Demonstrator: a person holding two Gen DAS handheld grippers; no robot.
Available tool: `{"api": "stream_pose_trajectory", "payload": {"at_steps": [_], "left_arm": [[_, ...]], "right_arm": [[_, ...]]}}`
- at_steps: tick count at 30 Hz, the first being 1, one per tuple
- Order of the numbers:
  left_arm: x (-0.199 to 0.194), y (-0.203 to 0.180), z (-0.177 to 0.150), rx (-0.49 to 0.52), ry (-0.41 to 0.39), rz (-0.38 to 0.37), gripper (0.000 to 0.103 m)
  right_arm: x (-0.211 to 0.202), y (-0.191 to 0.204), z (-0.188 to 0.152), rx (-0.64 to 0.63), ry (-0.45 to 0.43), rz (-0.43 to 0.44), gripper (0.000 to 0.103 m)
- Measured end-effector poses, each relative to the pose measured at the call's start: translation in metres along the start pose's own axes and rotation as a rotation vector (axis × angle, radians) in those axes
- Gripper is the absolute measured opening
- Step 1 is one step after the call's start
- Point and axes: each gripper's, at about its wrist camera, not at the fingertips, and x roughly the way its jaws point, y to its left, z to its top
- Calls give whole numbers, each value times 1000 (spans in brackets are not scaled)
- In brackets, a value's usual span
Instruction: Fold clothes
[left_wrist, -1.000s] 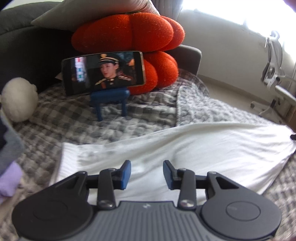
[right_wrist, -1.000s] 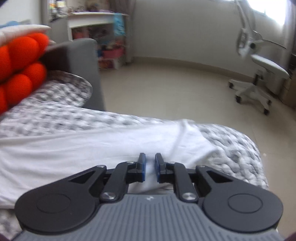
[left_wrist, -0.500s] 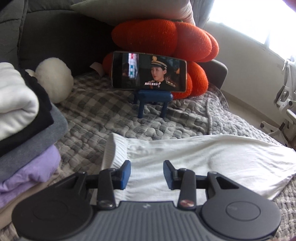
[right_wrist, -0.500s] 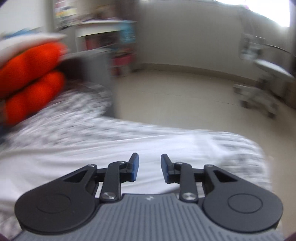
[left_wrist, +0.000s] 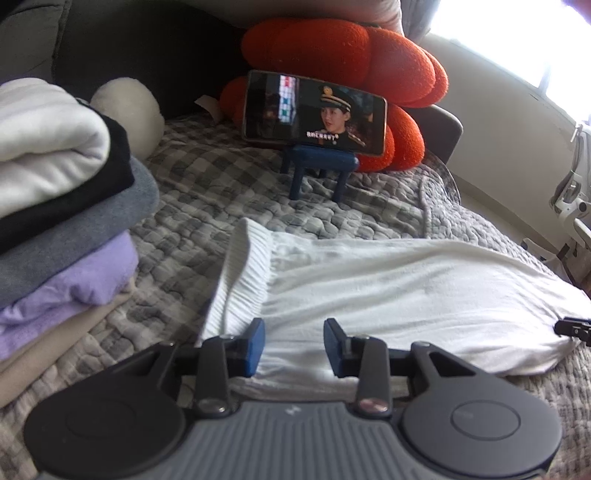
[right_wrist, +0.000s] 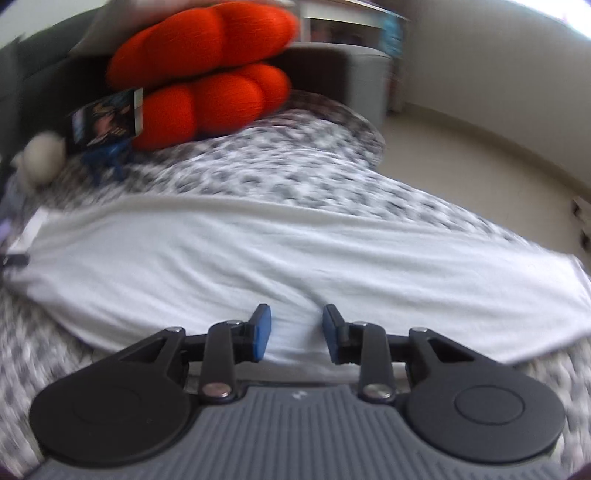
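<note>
A white garment (left_wrist: 388, 291) lies stretched out flat across a grey checked quilt (left_wrist: 221, 206); its ribbed hem (left_wrist: 240, 273) is at the left end. My left gripper (left_wrist: 293, 345) is open and empty, hovering just over the garment's near edge beside the hem. My right gripper (right_wrist: 295, 332) is open and empty above the near edge of the same garment (right_wrist: 258, 258), towards its middle. The right gripper's tip (left_wrist: 572, 328) shows at the far right of the left wrist view.
A stack of folded clothes (left_wrist: 62, 206) in white, black, grey, purple and beige stands at the left. A phone on a blue stand (left_wrist: 314, 114) plays video in front of an orange cushion (left_wrist: 351, 62). A white plush ball (left_wrist: 129, 110) lies behind. Floor and an office chair (left_wrist: 569, 199) are to the right.
The right gripper has opened, letting go of the garment's end, and swung left towards its middle. The left gripper stayed open and shifted left towards the ribbed hem and the folded stack.
</note>
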Motion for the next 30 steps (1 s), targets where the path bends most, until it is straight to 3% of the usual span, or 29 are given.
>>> {"api": "stream_pose_trajectory", "payload": {"at_steps": [5,9,12,14,18,30], "left_arm": [[-18,-13,-5,32,-22,-32,39],[-22,-23,-13,39,-14,-69,39],[-20,-35,-19,64,-5,-102,39],[-19,-44,-22,84,-2,-113,39],[-18,-64,-23,134,-12,-137,39],[12,-82,-3,231,-5,-91,40]], "right_arm": [[-33,11,-19,14,-12,77,37],[-46,21,-38,-21,34,150,39],[-42,32,-48,-61,74,169,40],[-40,43,-49,-101,70,165,46],[-33,60,-41,-160,66,218,45],[-13,77,-29,-194,31,266,53]]}}
